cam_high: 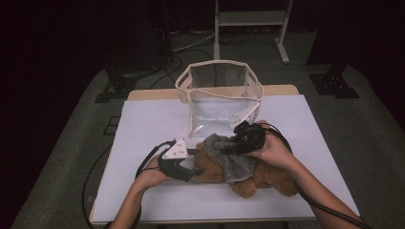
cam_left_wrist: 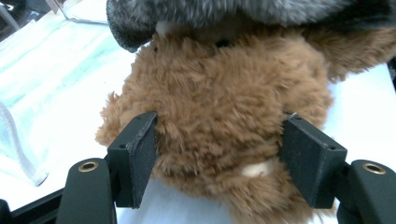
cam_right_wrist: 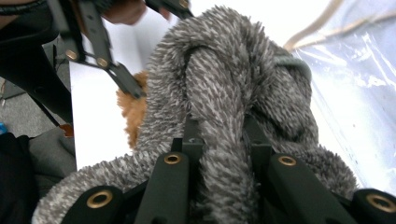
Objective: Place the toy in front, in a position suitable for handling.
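Note:
A brown plush bear [cam_high: 267,179] lies on its side on the white table top [cam_high: 153,124], with a grey fuzzy garment [cam_high: 234,160] around its middle. My left gripper [cam_high: 197,167] comes in from the left. In the left gripper view its jaws stand on either side of a rounded furry part of the bear [cam_left_wrist: 219,93], and both pads press into the fur. My right gripper [cam_high: 234,145] reaches from the right onto the garment. In the right gripper view a thick fold of the grey garment [cam_right_wrist: 224,79] is pinched between its jaws.
An upright clear plastic bag [cam_high: 219,95] with beige trim stands open just behind the bear, and it shows again as the clear bag [cam_right_wrist: 355,84] beside the garment. Cables trail from both grippers. A metal stand's legs [cam_high: 284,47] are on the floor beyond the table.

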Available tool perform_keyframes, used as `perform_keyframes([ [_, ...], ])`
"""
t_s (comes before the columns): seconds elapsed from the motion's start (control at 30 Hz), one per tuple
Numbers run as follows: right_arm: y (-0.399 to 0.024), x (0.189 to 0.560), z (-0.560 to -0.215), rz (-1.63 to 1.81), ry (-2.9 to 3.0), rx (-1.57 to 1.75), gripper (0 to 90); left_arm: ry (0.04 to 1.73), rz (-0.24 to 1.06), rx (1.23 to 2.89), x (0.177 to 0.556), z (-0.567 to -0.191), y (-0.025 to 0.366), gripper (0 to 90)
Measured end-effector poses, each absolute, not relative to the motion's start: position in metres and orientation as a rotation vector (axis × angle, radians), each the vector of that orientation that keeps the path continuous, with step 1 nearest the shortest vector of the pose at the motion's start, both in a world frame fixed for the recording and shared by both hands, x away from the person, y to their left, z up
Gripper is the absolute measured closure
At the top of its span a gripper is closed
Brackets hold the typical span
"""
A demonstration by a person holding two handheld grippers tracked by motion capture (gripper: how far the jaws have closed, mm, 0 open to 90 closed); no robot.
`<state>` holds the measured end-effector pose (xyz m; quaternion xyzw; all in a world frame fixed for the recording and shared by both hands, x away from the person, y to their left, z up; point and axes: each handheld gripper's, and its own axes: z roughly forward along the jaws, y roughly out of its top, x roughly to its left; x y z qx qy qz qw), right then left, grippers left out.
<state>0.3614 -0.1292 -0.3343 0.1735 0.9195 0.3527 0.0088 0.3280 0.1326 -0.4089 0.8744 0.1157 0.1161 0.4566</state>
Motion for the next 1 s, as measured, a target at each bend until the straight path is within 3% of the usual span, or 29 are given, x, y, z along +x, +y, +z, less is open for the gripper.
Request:
perform_keyframes([
  [0.47,-0.072,0.352,-0.339,1.012,2.929,0.354,75.4,0.31,0.28,2.126,0.331,-0.414,0.132,32.2],
  [0.8,-0.127,0.36,-0.322,1.067,2.852,0.51,75.5,0.269,0.241,2.15,0.327,-0.414,0.129,32.4],
  [1.0,-0.146,0.367,-0.335,1.087,2.873,0.598,75.6,0.24,0.23,2.135,0.325,-0.404,0.132,28.6],
])
